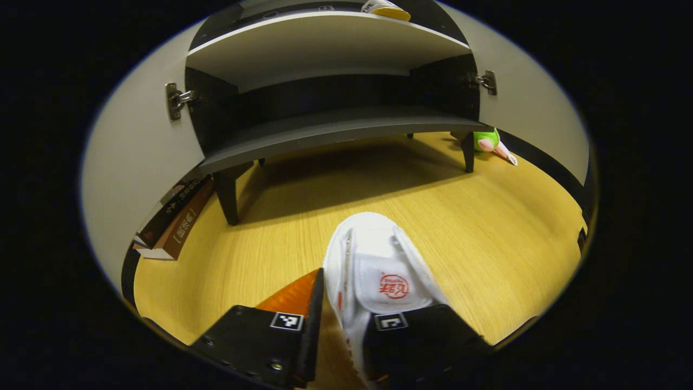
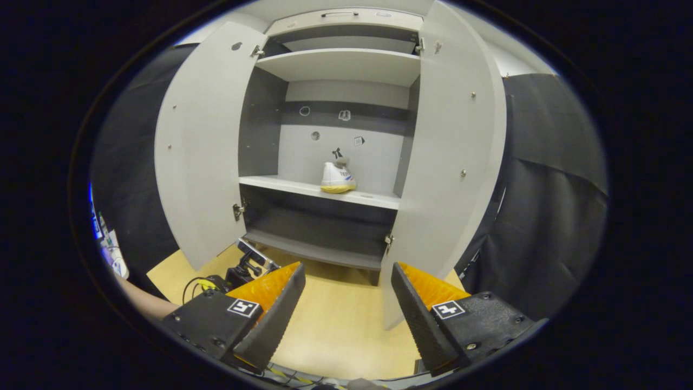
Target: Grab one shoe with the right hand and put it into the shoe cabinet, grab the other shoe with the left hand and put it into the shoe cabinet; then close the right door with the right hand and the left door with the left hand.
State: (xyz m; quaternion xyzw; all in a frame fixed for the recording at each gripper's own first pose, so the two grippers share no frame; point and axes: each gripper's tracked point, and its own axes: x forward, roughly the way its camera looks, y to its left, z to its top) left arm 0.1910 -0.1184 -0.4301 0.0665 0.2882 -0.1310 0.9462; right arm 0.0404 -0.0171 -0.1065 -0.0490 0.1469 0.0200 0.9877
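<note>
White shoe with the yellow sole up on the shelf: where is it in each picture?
Left gripper view: white shoe with yellow sole at the very top edge, on the pale grey shelf.
Right gripper view: in the middle, on that shelf.
Shared landmark: the shelf under it.

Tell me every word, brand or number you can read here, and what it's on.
Nothing reads clearly.
Red stamp on the tongue of the white shoe: characters, too blurred to read.
Book spines beside the cabinet leg: printed characters, too small to read.
Blue mark on the shelved shoe: too small to read.
</note>
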